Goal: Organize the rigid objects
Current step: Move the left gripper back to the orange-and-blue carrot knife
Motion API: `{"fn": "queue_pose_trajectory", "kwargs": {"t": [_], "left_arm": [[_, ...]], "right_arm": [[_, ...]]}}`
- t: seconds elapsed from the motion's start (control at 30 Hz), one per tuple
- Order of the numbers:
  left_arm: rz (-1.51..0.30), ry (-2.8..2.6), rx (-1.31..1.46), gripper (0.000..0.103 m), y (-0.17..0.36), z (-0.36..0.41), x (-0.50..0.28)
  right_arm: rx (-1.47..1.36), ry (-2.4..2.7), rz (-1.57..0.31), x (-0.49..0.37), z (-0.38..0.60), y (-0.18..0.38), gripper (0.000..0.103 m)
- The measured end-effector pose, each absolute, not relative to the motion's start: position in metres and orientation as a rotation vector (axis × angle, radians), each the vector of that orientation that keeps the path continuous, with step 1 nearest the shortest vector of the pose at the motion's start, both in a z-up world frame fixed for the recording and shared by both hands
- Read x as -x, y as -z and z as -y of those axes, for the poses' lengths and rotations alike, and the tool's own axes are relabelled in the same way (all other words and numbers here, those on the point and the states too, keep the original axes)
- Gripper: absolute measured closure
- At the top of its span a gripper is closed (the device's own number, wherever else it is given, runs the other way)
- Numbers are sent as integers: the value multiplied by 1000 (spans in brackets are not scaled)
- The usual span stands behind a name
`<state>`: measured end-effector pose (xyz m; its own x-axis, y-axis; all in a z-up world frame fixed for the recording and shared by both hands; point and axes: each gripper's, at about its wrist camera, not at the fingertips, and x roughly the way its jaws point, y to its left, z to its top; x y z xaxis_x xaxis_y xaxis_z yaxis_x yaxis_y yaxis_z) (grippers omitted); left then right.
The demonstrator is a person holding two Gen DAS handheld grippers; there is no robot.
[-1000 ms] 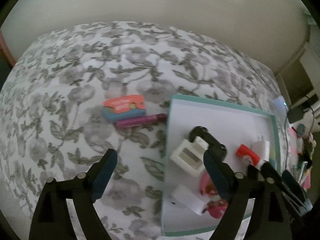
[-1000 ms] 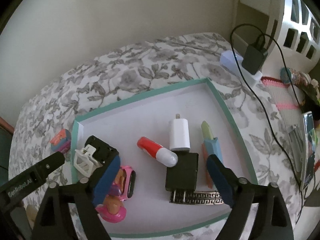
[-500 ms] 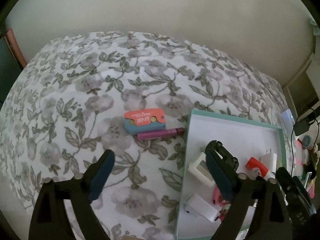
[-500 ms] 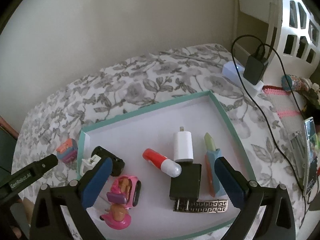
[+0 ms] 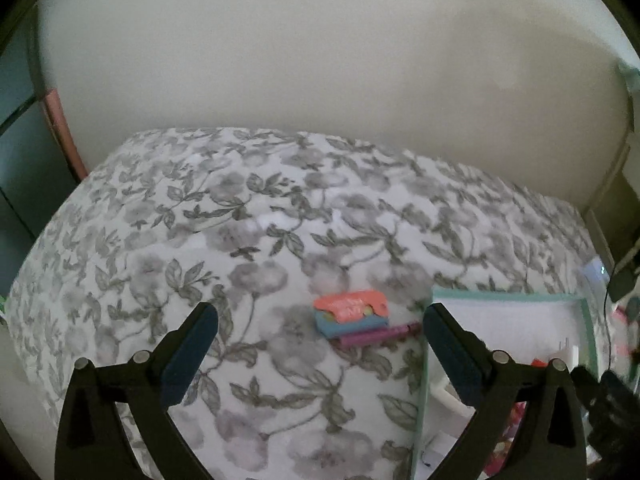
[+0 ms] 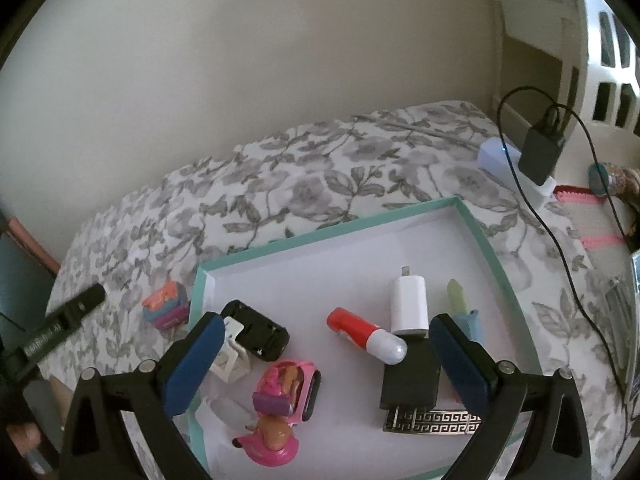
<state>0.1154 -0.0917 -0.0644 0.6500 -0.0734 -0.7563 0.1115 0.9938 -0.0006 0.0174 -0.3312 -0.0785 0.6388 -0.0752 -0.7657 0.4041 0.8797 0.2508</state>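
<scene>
A teal-rimmed white tray (image 6: 486,240) lies on the floral bedspread. It holds a black adapter (image 6: 410,378), a white charger (image 6: 409,304), a red-and-white tube (image 6: 366,334), a pink doll toy (image 6: 286,396), a black clip (image 6: 256,330) and a patterned bar (image 6: 430,426). An orange-and-blue toy (image 5: 352,314) and a purple pen (image 5: 376,334) lie on the bed left of the tray (image 5: 508,300). My left gripper (image 5: 320,344) is open and empty, held above the bed near that toy. My right gripper (image 6: 326,354) is open and empty above the tray.
A white power strip with a black plug (image 6: 540,158) and cable lies on the bed's far right corner. A wall runs behind the bed. A white lattice crate (image 6: 612,60) stands at the right. The left gripper shows at the left of the right wrist view (image 6: 64,320).
Both grippers have drawn back and lifted. In the left wrist view the tray slid toward the right edge and the orange toy now sits between the fingers. Nothing was taken hold of.
</scene>
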Motion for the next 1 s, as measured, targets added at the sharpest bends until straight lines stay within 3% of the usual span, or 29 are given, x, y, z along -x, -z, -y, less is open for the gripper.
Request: {"fn": "queue_pose_trajectory", "kwargs": {"t": [0.53, 0.8, 1.0], "left_arm": [[-925, 183, 144, 1, 69, 57, -139], [-896, 140, 111, 1, 76, 45, -152], [-975, 137, 116, 1, 93, 42, -170]], "right_arm": [[-356, 275, -881, -39, 305, 86, 0], [-319, 231, -891, -61, 289, 91, 0], [-301, 150, -914, -87, 270, 97, 0]]}}
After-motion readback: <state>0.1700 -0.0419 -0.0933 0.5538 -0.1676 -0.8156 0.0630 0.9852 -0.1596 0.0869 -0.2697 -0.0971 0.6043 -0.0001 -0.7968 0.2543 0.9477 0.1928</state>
